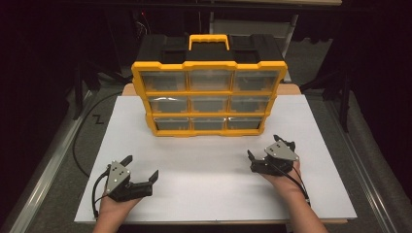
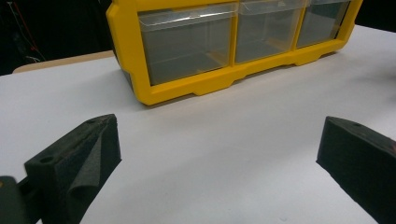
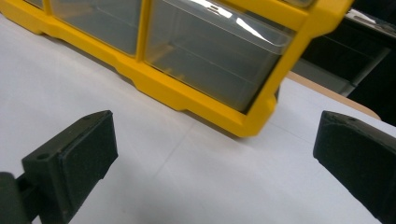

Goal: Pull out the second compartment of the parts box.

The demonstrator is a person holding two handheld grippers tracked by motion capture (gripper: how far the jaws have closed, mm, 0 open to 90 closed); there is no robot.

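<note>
A yellow and black organizer case (image 1: 209, 92) with clear drawers in three rows stands upright at the back middle of the white table (image 1: 214, 189). Its yellow handle (image 1: 209, 41) sticks up on top. My left gripper (image 1: 142, 168) rests low at the front left, open, with nothing between its jaws. My right gripper (image 1: 268, 146) sits at the front right, open and empty too. In the left gripper view the case's bottom-left drawer (image 2: 187, 42) lies ahead of the left gripper (image 2: 219, 154). The right gripper view shows the bottom-right drawer (image 3: 210, 56) beyond the right gripper (image 3: 215, 154).
A black cable (image 1: 82, 136) loops on the floor left of the table. Dark stands and legs surround the table at the back. White tabletop stretches between the case and both hands.
</note>
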